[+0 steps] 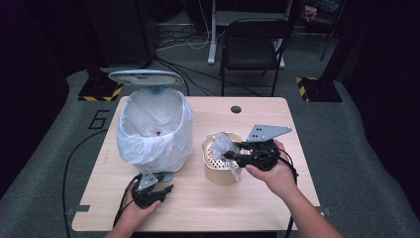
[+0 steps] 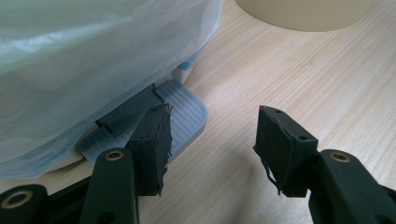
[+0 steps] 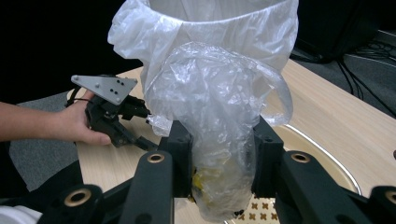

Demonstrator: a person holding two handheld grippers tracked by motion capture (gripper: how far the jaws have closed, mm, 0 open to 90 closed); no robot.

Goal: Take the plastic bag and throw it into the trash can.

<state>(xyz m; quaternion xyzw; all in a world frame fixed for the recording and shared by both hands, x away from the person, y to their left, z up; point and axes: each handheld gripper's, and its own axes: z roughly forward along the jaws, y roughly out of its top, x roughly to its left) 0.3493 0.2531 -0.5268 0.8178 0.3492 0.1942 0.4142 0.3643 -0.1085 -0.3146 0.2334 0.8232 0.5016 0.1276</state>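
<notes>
A crumpled clear plastic bag, with something yellow showing dimly through its lower part, is pinched between the two black jaws of the right gripper, which are closed against its sides; in the high view the same bag hangs at the tip of the right gripper, over the mouth of a small round beige bin whose perforated insert shows pale inside the rim; the right hand holds that gripper from the near right side of the bin.

Just left of the beige bin, apart from it, stands a taller white pedal bin lined with a thin translucent white bag, its round lid raised at the back; a small red speck lies inside on the liner; the liner folds down over the outside of the rim.

At the foot of this bin a grey ribbed pedal juts onto the table; the left gripper has its jaws spread wide and holds nothing, one jaw over the pedal's edge, the other over bare wood; the left hand grips it near the front edge of the light wooden table.
</notes>
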